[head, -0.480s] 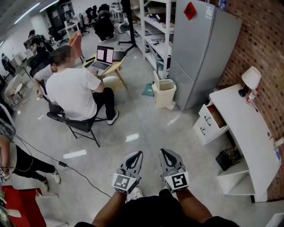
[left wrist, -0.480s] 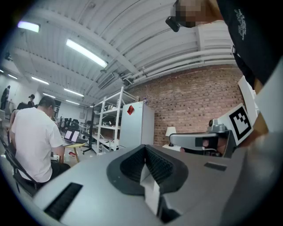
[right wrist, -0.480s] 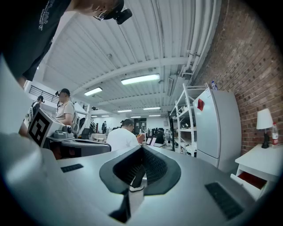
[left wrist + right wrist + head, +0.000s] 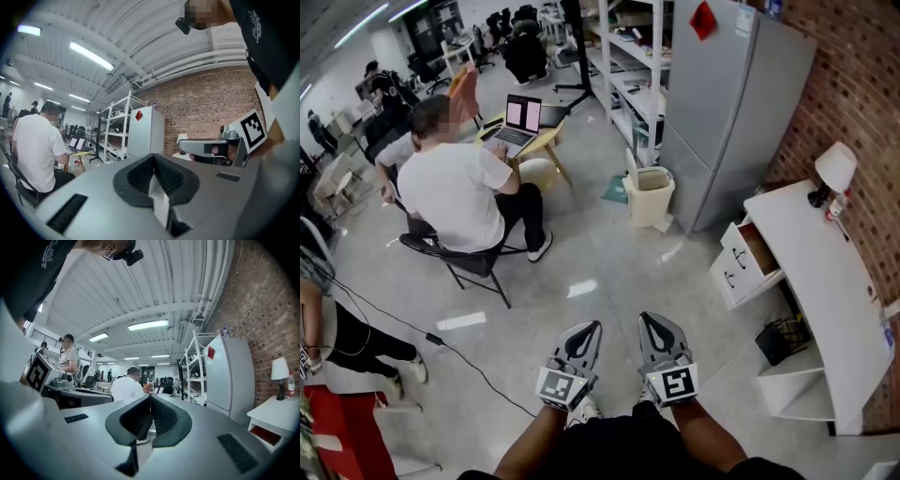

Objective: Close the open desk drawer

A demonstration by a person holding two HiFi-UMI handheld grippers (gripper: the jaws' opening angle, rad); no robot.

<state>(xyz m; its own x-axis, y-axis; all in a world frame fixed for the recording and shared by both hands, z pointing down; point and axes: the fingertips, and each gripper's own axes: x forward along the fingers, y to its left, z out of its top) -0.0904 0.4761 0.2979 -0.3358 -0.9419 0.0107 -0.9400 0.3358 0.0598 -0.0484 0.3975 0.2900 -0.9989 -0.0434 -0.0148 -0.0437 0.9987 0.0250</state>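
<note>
A person in a white shirt [image 4: 455,192] sat on the far left. Nearer, the left gripper [image 4: 584,328] and the right gripper [image 4: 653,322] were side by side, jaws closed and empty. The desk drawer [image 4: 748,251] stood open on the right, well apart from them, in the white desk [image 4: 825,272].

the left gripper [image 4: 587,330] and right gripper [image 4: 651,324] are moulded in grey, lined with black ribbed pads [image 4: 165,176]; black-and-white marker cubes [image 4: 560,384] are fitted; black clothing [image 4: 623,446] is worn.
</note>
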